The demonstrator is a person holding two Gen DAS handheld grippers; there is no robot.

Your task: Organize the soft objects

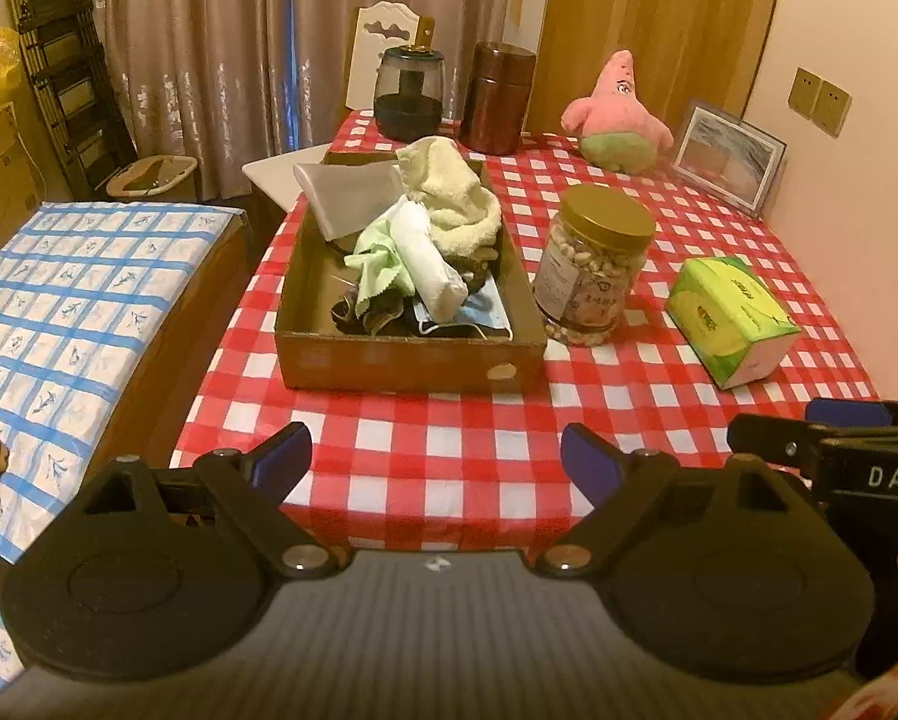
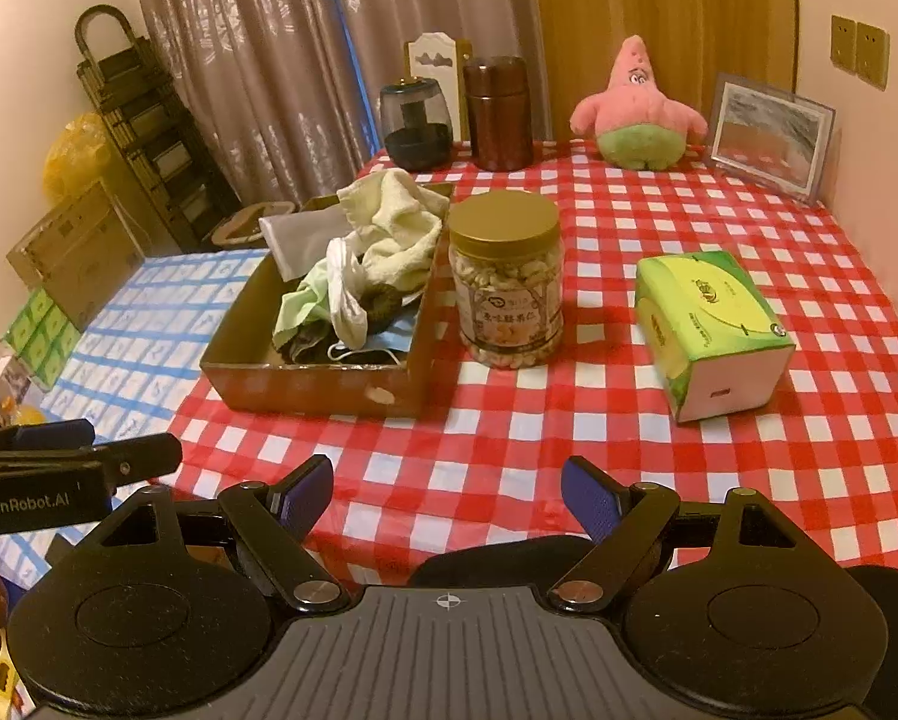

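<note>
On the table [image 1: 508, 420] with red-and-white checked cloth, many things standing. Near the left edge, a shallow cardboard box [image 1: 401, 354], filled with soft things: a pale yellow towel [image 1: 449, 192] at the far end, a light green cloth [image 1: 380, 264], a white rolled cloth [image 1: 428, 258], a blue face mask [image 1: 478, 318] at the near right corner, some dark fabric under them, also a grey flat piece [image 1: 347, 192] leaning at the far left corner. Just beside the box's right wall, a clear jar with gold lid [image 1: 598, 264], full of nuts. Further right, near the right edge, a green tissue pack [image 1: 730, 318], lying alone. Along the far edge, a dark glass jar [image 1: 410, 90], a brown canister [image 1: 499, 96], a pink star plush toy [image 1: 619, 114] sitting upright, and a framed picture [image 1: 727, 156] leaning at the wall. Left of the table, a lower surface with blue-checked cover [image 1: 59, 312].

Left gripper [image 1: 437, 462] hovering over the near edge, jaws spread wide, nothing between them; box of soft things straight ahead, well apart. Right gripper [image 2: 449, 489] also over the near edge, jaws spread wide and empty; box ahead to the left, tissue pack ahead to the right, plush toy far behind. Between the grippers and the box only bare cloth, nothing blocking.
</note>
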